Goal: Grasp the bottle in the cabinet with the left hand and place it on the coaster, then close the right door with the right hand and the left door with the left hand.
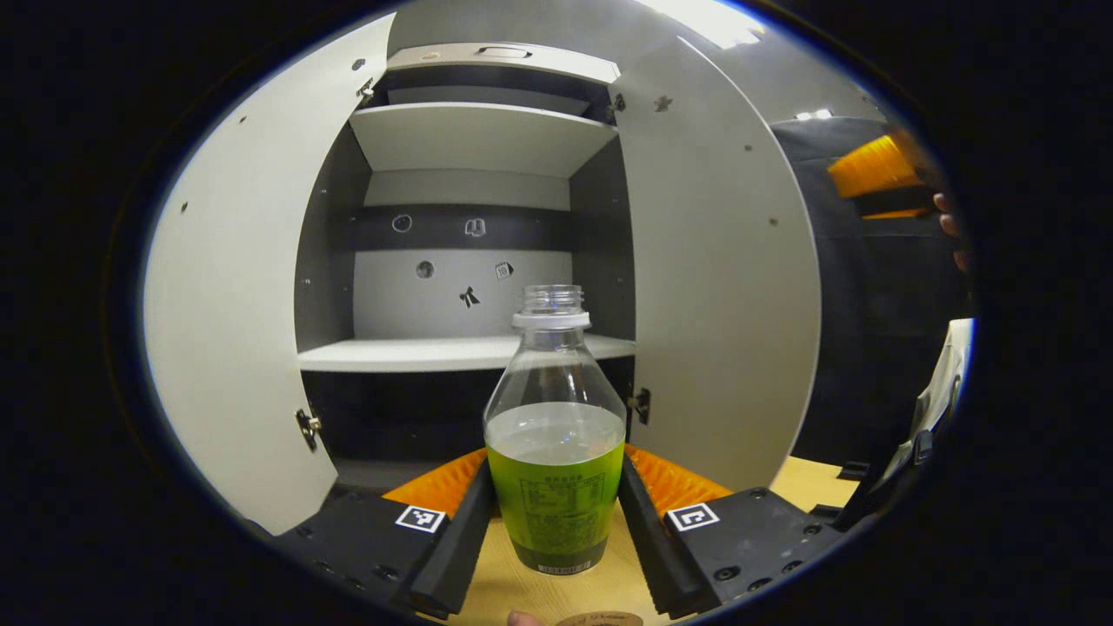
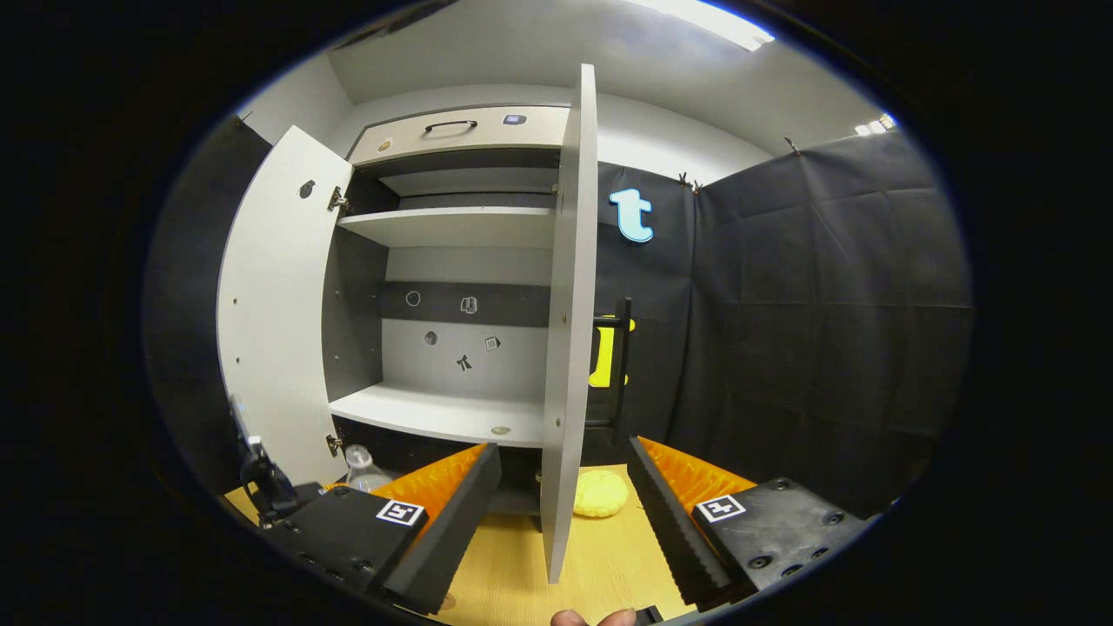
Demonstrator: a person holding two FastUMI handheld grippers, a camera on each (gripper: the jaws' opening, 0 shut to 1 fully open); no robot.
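Each gripper [image 1: 556, 530] [image 2: 561, 530] is built from black screwed-down blocks — a square black-and-white marker is carried on each — with orange ribbed panels behind.

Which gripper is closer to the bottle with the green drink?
Left. The left gripper has the bottle between its two fingers, which press on its sides. The right gripper is off to the side, open, facing the edge of the right cabinet door.

right tongs [image 2: 563, 509] agape | right door [image 2: 569, 330] edge between fingers, untouched
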